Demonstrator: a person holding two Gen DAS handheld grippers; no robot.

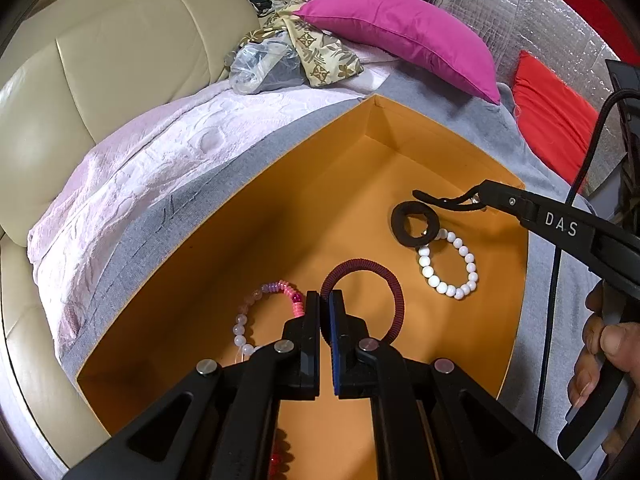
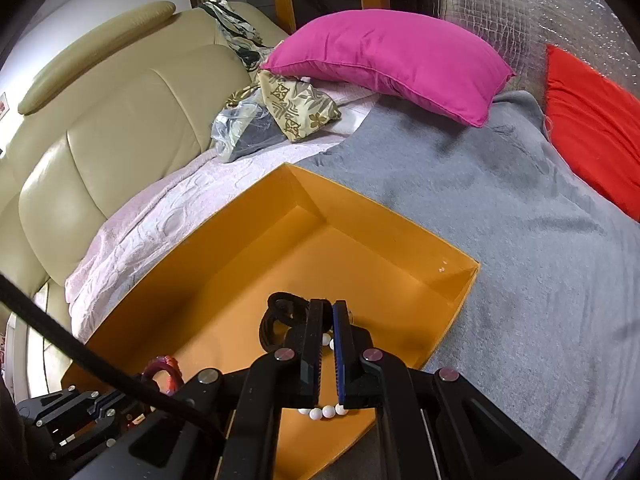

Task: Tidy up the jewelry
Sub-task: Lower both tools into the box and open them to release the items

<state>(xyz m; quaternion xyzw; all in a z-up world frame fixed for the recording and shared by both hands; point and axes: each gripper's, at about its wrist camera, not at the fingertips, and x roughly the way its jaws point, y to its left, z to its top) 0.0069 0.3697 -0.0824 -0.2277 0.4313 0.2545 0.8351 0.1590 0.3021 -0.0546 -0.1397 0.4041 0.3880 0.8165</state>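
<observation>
Left to right, from left wrist view:

Pink-and-white bead bracelet (image 1: 256, 312) on floor of orange box (image 1: 248, 216), just left of left claw (image 1: 325, 300). Beads glossy, round, mixed sizes; more beads half-hidden under claw body.

Left claw clamped on maroon coiled hair tie (image 1: 372, 280), pads tight on one end of loop, rest arcing right. Ribbed, springy cord. Risk: on release, likely recoils and rolls or lands on pink bracelet, tangling.

Black fabric ring (image 1: 414, 224) overlapping top of white bead bracelet (image 1: 448, 268). Ring matte, soft, thick; beads smooth, uniform, pearl-like.

Right claw (image 1: 418, 194) pinched on thin black band (image 1: 444, 200), hanging just above black ring. Band partly hidden by fingers in right wrist view, extent unclear. Risk: dropped here, band piles onto ring and white beads; three items snag, harder to separate. Claw tip low enough could also nudge beads.

Box: flat card, smooth, low walls, sitting on grey fleece blanket (image 2: 520, 240) — soft base, box may tilt under downward push.

Person's hand (image 1: 604, 364) on right handle.
</observation>
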